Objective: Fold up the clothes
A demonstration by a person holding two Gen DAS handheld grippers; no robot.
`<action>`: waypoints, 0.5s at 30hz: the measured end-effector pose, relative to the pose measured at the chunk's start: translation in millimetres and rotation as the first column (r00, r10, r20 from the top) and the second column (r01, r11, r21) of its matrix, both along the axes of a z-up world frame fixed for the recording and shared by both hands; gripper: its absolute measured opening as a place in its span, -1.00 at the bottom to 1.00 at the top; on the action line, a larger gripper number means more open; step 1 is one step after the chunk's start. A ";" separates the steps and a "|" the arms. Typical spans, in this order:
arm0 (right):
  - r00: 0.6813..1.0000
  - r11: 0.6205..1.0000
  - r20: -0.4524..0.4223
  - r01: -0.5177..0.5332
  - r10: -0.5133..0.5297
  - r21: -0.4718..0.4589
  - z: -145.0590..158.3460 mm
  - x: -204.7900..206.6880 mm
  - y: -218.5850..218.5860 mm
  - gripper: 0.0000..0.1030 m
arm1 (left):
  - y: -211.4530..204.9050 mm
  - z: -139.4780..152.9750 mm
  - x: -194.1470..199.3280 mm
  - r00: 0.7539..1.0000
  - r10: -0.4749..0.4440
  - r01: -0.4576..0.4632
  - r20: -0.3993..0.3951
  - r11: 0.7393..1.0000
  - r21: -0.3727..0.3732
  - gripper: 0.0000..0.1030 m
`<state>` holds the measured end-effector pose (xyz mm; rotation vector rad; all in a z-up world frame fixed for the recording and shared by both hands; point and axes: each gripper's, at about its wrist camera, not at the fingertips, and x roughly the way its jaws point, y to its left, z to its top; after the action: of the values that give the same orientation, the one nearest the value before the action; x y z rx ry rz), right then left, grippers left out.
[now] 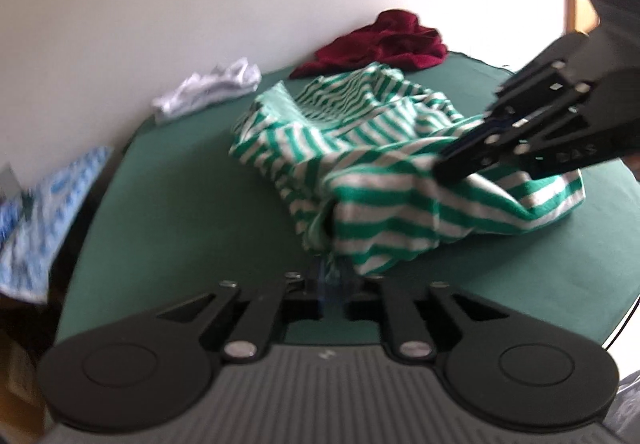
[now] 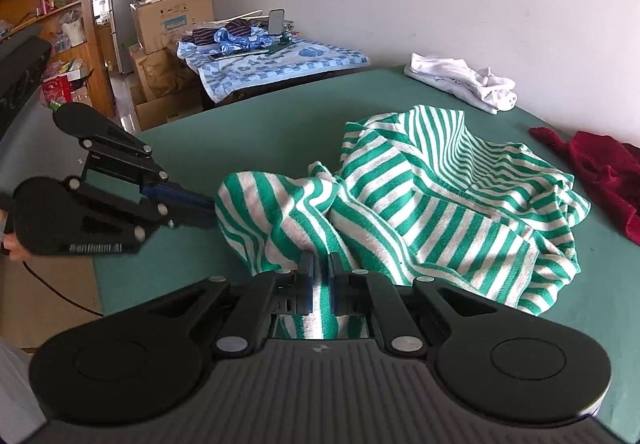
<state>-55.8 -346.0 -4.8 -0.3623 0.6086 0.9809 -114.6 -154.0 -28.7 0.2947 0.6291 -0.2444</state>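
The green-and-white striped garment (image 2: 432, 204) lies crumpled at the centre of the green desk (image 2: 256, 148). The right tool (image 2: 320, 280) is clamped on its near edge at six o'clock. The left tool (image 2: 200, 208) meets the cloth at nine o'clock; I cannot tell whether it grips. A white garment (image 2: 460, 80) and a red one (image 2: 600, 168) lie toward one and three o'clock.

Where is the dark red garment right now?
The dark red garment lies bunched at the green table's far right edge in the right wrist view, beyond the striped shirt.
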 end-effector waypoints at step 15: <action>0.999 0.998 -0.001 -0.052 0.052 -0.035 0.5 -16.7 8.2 -0.89 | 16.1 -22.8 -6.1 0.989 -0.014 0.003 -0.149 0.997 -0.078 -0.96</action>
<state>-72.5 -337.8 -4.3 -0.4114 0.6193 1.0213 -120.7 -137.8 -51.5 0.2056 0.7646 -0.3004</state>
